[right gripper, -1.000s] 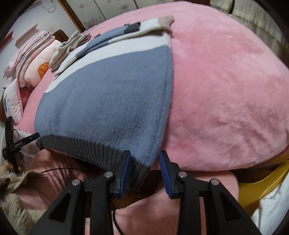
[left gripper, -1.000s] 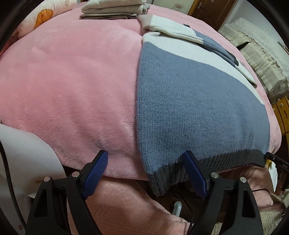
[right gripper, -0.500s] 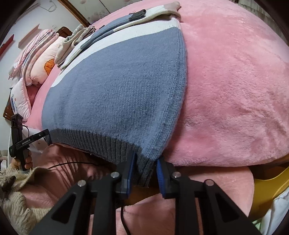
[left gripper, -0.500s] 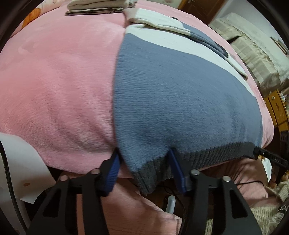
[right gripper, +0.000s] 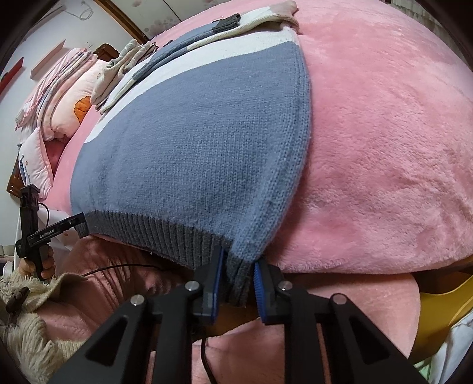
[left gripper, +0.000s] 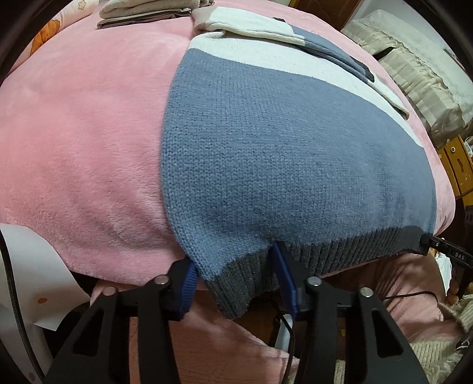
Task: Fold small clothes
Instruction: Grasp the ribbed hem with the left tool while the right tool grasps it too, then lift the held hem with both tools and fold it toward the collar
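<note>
both tongs at the sweater's hem

a knit sweater (left gripper: 295, 153) lies flat on a pink fleece blanket (left gripper: 82, 141), its body a fine blue-grey stitch, a white band across the chest, and a dark grey ribbed hem (left gripper: 340, 251) hanging over the near edge of the bed. the sleeves are folded across the top, their ends hard to make out.

the left gripper (left gripper: 236, 283) has its jaws closing around the hem's left corner; the right blue pad touches the ribbing, but the left pad sits half behind the cloth, so full contact is unclear. the right gripper (right gripper: 236, 280) is closing too, its ridged blue pads on either side of the bunched right corner and apparently pressing it.

folded beige clothes (left gripper: 147, 9) sit at the far end, cut off by the frame. in the right wrist view a hand (right gripper: 44, 263) holds the other tool's grip; stacked pillows (right gripper: 59, 97) lie beyond.
</note>
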A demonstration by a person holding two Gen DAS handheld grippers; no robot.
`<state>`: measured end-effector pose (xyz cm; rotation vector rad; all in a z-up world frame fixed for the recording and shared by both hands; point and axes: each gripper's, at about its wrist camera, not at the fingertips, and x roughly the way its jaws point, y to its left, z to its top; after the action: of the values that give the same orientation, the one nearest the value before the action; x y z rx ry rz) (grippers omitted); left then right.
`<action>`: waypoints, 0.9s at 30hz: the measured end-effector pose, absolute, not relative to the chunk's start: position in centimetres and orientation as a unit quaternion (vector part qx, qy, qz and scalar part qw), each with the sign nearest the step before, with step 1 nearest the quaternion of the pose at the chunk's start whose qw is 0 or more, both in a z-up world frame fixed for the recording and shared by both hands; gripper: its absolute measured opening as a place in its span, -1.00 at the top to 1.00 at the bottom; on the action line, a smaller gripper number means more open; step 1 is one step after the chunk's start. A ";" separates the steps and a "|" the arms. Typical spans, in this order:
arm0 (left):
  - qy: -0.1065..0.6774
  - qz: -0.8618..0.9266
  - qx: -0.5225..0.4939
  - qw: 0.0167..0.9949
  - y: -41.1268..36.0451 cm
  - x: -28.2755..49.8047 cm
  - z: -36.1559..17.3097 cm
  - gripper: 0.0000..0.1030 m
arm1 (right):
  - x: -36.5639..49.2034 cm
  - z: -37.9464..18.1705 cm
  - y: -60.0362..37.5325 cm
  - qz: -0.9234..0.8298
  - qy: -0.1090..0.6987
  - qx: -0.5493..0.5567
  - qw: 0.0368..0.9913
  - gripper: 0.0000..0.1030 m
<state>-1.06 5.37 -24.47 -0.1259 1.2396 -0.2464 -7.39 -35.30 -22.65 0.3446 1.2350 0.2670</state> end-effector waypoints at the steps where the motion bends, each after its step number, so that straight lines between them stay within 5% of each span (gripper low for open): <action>1: 0.580 -0.115 -0.057 0.804 5.1 -1.0 -24.4 0.31 | -7.4 -22.6 -35.3 0.124 0.574 0.160 0.793 0.66; 6: 0.582 -0.110 -0.040 0.804 4.2 -1.0 -24.1 0.70 | -7.4 -22.3 -35.2 0.125 0.571 0.154 0.797 0.74; 11: 0.585 -0.107 -0.056 0.802 4.3 -0.9 -23.3 0.84 | -7.6 -20.9 -34.7 0.135 0.555 0.140 0.809 0.77; 27: 0.553 -0.109 -0.023 0.825 4.3 -2.1 -21.2 0.86 | -7.9 -18.2 -34.7 0.136 0.532 0.115 0.828 0.78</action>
<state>-2.11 4.26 -21.20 -0.0484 1.1761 -0.2308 -7.95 -34.69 -18.21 0.2437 1.1291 0.2898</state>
